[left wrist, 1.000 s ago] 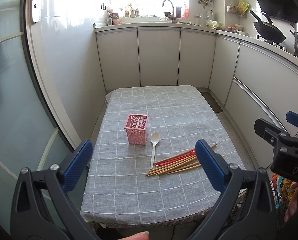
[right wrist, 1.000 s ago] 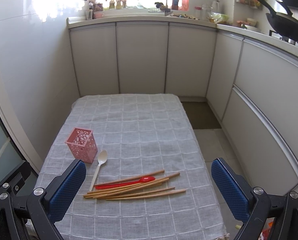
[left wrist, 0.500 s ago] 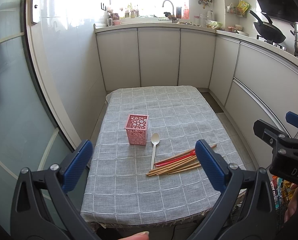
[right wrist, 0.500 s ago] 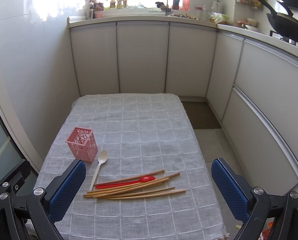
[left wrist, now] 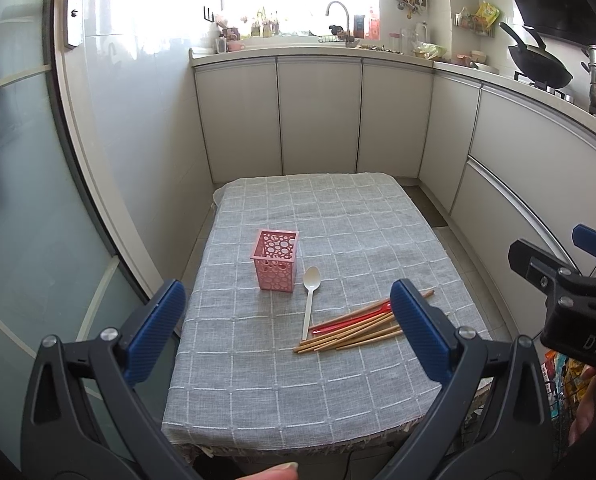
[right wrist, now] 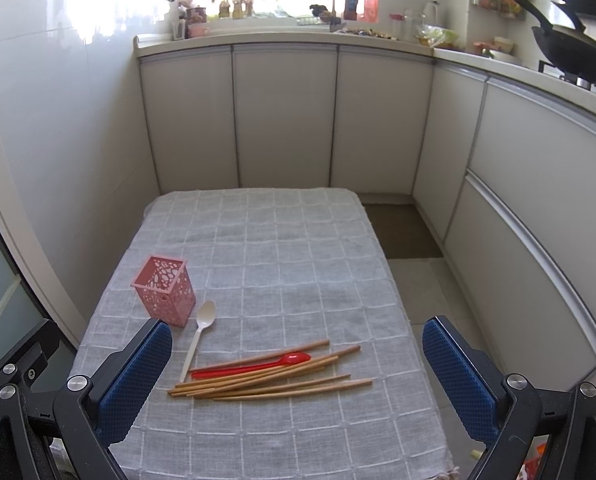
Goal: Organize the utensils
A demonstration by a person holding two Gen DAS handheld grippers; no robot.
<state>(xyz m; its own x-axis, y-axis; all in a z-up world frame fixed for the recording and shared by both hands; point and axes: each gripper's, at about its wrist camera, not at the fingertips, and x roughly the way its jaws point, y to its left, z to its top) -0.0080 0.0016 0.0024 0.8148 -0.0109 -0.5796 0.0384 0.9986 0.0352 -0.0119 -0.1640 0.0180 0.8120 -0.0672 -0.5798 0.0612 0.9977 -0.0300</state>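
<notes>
Hovering wide apart, empty: left tongs (left wrist: 286, 332), right tongs (right wrist: 298, 380); below, wooden chopsticks (right wrist: 274, 380), pink perforated plastic holder (right wrist: 164, 296) on grey-clothed worktop (right wrist: 298, 248).

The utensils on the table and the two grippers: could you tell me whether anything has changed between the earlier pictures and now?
Nothing has visibly changed. The left gripper and right gripper hang open over the near edge of the table, holding nothing. The pink holder, white spoon, red spoon and chopsticks lie on the grey tablecloth exactly as before.
</notes>
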